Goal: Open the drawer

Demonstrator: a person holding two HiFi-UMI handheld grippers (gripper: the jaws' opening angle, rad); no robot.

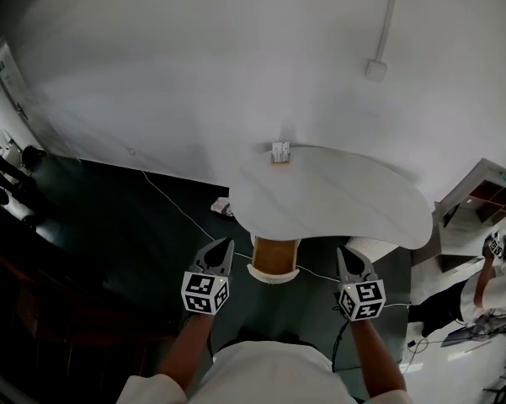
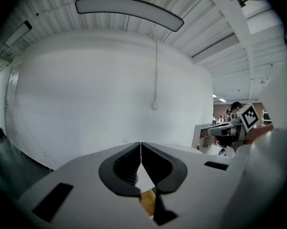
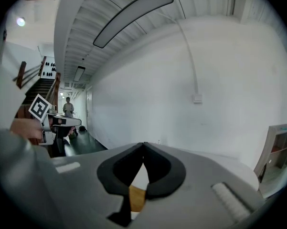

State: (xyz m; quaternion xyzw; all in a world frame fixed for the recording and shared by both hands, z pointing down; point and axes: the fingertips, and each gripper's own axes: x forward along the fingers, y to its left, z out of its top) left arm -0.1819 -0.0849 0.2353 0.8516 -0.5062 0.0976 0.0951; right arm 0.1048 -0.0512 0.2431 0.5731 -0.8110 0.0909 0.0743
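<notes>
A white wall stands behind a dark floor.

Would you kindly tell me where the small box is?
In the head view, the small box sits at the far edge of the white table, left of centre, near the wall.

Surfaces & finish, as seen
Table top: white, smooth, low sheen, faint streaks. Pedestal: tan, wood-look, satin. Floor: dk green, glossy. Wall: white, matt. Left gripper shell: grey matt plastic; pads blk, ribbed.
</notes>
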